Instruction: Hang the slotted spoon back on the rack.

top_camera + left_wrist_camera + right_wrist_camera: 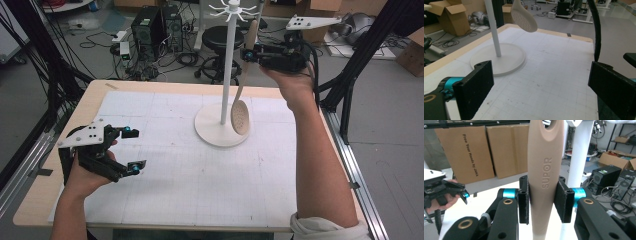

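While the beige slotted spoon (243,85) hangs upright beside the white hook stand (223,75), bowl over the stand's base, my right gripper (248,54) clamps its handle. Well away from the stand, my left gripper (134,149) rests wide open, holding nothing.

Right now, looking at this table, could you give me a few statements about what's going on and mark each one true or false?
1. The right gripper clamps the slotted spoon by its handle. True.
2. The spoon lies flat on the table. False: it hangs upright beside the white stand.
3. The left gripper holds a cup. False: its jaws are open and empty.
4. The stand's round base rests on the white mat. True.
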A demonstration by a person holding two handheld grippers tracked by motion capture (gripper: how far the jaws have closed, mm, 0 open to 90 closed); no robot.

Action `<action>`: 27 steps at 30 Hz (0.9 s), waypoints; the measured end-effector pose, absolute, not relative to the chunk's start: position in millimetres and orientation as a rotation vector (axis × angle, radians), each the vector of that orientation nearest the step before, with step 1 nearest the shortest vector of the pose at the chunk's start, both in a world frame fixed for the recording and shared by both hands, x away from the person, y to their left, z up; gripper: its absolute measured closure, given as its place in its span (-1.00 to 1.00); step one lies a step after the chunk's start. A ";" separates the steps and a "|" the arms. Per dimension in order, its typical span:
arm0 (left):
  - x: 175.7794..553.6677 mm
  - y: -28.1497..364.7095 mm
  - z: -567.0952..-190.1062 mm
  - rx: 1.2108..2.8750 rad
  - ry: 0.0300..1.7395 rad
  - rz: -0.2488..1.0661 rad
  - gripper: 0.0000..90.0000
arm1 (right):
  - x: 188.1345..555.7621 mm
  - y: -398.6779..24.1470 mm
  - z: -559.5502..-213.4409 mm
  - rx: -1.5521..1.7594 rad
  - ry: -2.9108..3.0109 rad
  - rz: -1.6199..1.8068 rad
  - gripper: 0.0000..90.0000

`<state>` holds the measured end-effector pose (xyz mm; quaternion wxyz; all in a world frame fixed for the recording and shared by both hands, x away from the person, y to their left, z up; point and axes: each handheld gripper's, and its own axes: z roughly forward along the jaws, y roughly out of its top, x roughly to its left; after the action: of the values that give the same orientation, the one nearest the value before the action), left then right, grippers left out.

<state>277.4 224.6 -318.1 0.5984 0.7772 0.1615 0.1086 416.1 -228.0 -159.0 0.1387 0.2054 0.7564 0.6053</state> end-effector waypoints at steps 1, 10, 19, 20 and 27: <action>277.1 224.9 -317.9 1.803 0.376 0.253 -0.85 | 417.8 -227.3 -159.6 0.600 2.184 1.746 0.52; 277.9 225.6 -318.4 1.807 0.374 0.252 -0.85 | 424.7 -222.4 -155.1 0.632 2.185 1.717 0.52; 276.8 227.8 -317.8 1.796 0.367 0.247 -0.85 | 429.5 -215.8 -150.4 0.663 2.191 1.670 0.52; 276.7 228.0 -317.8 1.796 0.366 0.244 -0.85 | 429.6 -215.8 -150.4 0.664 2.191 1.669 0.52; 276.6 227.3 -318.0 1.796 0.362 0.241 -0.85 | 431.6 -218.7 -150.6 0.690 2.178 1.659 0.52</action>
<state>276.6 227.3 -318.0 0.6028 0.7755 0.1561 0.1039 431.6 -218.7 -150.6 0.1584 0.2413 0.7617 0.5801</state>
